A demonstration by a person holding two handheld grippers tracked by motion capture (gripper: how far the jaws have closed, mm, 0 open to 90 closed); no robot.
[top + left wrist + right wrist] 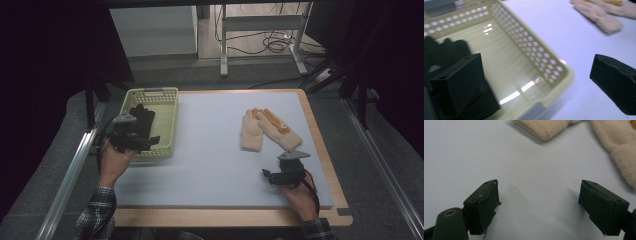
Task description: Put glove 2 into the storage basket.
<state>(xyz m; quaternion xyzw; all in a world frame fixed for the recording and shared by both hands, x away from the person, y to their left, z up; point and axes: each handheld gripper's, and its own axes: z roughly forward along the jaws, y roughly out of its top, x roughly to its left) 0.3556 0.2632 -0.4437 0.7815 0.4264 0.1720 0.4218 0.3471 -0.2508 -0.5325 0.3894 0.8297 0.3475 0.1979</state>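
Left tool (145,142) at left of frame, over near rim of pale yellow-green perforated plastic basket (167,122); jaws spread wide, nothing between them. Black fabric gloves (142,116) lie inside basket, likely dropped there for sorting. Right tool (270,176) low at lower right on pale blue desk (210,150), jaws wide, empty, aimed at beige knitted gloves (262,130) right of centre, probably next pick.

The room is dim and dark at the sides. Light shines off the basket (506,75) floor. Near the basket everything looks blurry.
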